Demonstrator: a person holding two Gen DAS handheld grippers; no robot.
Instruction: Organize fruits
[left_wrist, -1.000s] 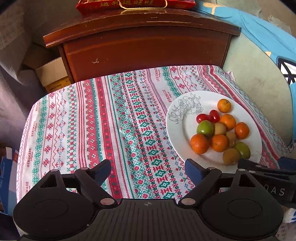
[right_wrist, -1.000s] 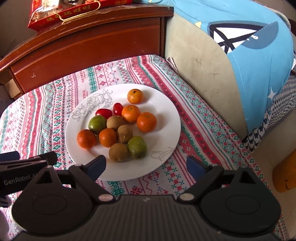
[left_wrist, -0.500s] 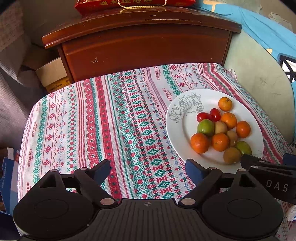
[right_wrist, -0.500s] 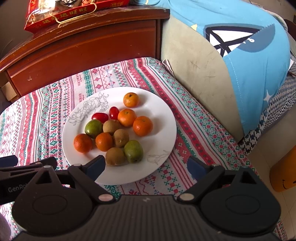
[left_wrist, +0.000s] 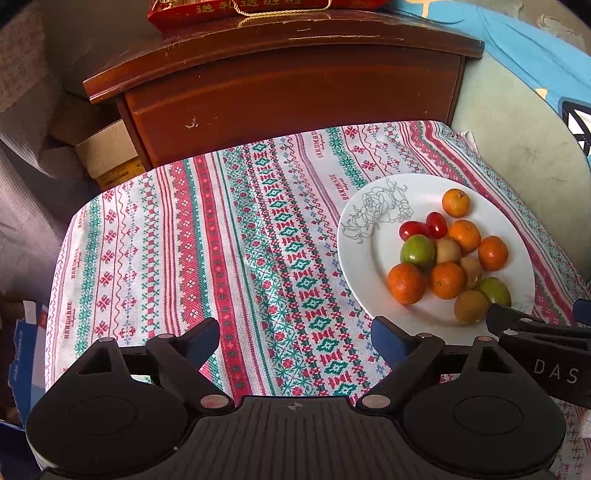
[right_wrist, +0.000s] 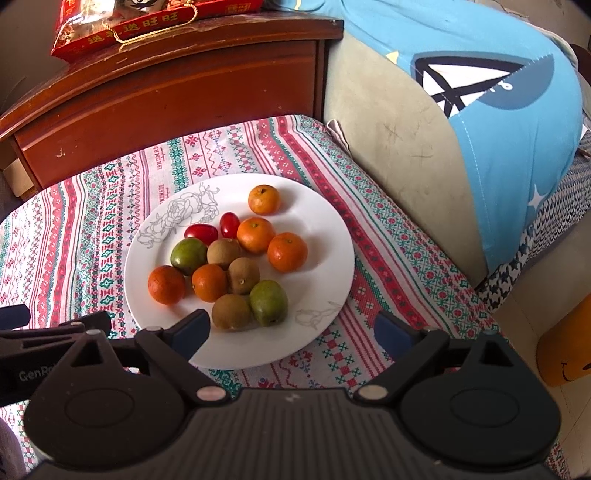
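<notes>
Left tongs (left_wrist: 293, 334): you hold them spread wide and empty, low over the patterned cloth on the table (left_wrist: 207, 258), with the plate off at 2 o'clock.
Right tongs (right_wrist: 291, 326): also spread wide with nothing between them; you have them at the plate's near edge, one finger (right_wrist: 192, 328) over the rim.
Plate (right_wrist: 325, 236): white with a line-drawn rose, on the right half of the table beside the bed (right_wrist: 498, 110).
Fruit location: all of it sits on the plate, none on the cloth.
Mandarins (right_wrist: 287, 252): five; one alone at 12 o'clock, two touching at about 2, two more at 8 to 9.
Kiwis (right_wrist: 243, 275): three brown ones running from the centre down to 6 o'clock.
Green fruits (right_wrist: 268, 302): two, one at 6 o'clock by a kiwi, one at 9; you can't tell the kind.
Cherry tomatoes (right_wrist: 201, 232): two, side by side at 11 o'clock.
Progress: kinds are mixed in one loose cluster, not grouped. That fits either an unsorted pile or fruit gathered onto the plate as the finished state; the views don't settle which.
</notes>
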